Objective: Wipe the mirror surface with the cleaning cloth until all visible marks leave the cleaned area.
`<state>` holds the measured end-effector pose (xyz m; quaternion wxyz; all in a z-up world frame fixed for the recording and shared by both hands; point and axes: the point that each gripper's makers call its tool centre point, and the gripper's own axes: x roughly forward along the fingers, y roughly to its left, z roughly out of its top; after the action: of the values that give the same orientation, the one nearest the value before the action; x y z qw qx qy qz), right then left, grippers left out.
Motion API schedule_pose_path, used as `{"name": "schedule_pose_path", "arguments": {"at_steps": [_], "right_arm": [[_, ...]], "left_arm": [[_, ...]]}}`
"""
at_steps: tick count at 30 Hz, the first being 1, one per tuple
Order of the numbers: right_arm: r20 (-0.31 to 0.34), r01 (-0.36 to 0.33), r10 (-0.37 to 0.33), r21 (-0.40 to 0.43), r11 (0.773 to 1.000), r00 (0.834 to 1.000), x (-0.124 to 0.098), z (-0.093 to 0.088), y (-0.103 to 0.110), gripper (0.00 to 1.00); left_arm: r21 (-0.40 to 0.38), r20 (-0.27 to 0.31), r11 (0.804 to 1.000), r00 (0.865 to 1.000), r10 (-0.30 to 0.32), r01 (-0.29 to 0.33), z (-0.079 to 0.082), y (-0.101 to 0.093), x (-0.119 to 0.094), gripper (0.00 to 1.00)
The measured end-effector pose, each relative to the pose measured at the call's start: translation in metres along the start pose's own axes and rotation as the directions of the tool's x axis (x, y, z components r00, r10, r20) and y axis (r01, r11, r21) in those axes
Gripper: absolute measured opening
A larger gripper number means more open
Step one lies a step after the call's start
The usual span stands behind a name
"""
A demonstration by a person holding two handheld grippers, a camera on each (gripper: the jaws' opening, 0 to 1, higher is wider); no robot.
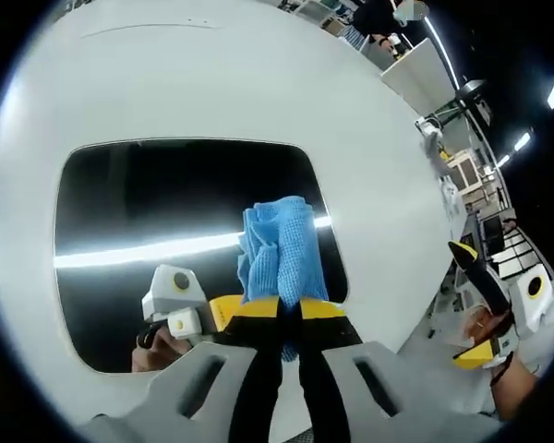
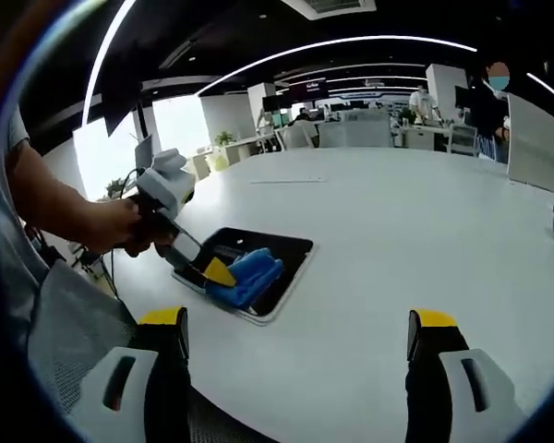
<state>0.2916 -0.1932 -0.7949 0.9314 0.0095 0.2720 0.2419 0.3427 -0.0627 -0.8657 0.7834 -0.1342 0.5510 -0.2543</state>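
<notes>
Left hand-held gripper [image 1: 289,314] clamps the crumpled blue cleaning cloth [image 1: 279,251], hiding part of the dark rectangular mirror [image 1: 148,212]; right hand-held gripper [image 2: 295,334] hovers, jaws apart, above the white worktop [image 2: 415,221].

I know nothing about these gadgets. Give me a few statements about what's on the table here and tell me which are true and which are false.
1. The left gripper holds a blue microfibre cleaning cloth between its fingers. True.
2. The cloth rests on a dark rectangular mirror with rounded corners. True.
3. The mirror stands upright against a wall. False: it lies flat on the large white table.
4. The right gripper is clamped on a spray bottle. False: its fingers are spread apart with nothing between them, above the table.
5. A long ceiling light reflects as a bright streak in the mirror. True.
</notes>
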Motion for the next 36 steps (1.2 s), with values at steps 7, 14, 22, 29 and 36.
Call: {"name": "schedule_pose_path", "arguments": {"at_steps": [7, 14, 22, 29, 36], "right_arm": [[0.006, 0.003, -0.003, 0.007, 1.000, 1.000, -0.001, 0.001, -0.001, 0.98], [0.010, 0.005, -0.005, 0.012, 1.000, 1.000, -0.001, 0.002, -0.001, 0.97], [0.011, 0.004, -0.004, 0.013, 1.000, 1.000, -0.001, 0.002, -0.001, 0.97], [0.011, 0.005, -0.006, 0.014, 1.000, 1.000, -0.001, 0.002, -0.001, 0.97], [0.010, 0.006, -0.006, 0.014, 1.000, 1.000, -0.001, 0.002, -0.001, 0.97]], "left_arm": [[0.026, -0.005, 1.000, 1.000, 0.001, -0.001, 0.001, -0.011, 0.007, 0.02], [0.021, -0.007, 1.000, 1.000, -0.004, 0.004, 0.002, -0.018, 0.012, 0.02], [0.033, -0.013, 0.999, 1.000, 0.001, -0.001, 0.003, -0.024, 0.015, 0.02], [0.037, -0.015, 0.999, 1.000, 0.003, -0.003, 0.003, -0.024, 0.016, 0.02], [0.028, -0.013, 1.000, 1.000, 0.008, -0.008, 0.004, -0.023, 0.016, 0.02]]}}
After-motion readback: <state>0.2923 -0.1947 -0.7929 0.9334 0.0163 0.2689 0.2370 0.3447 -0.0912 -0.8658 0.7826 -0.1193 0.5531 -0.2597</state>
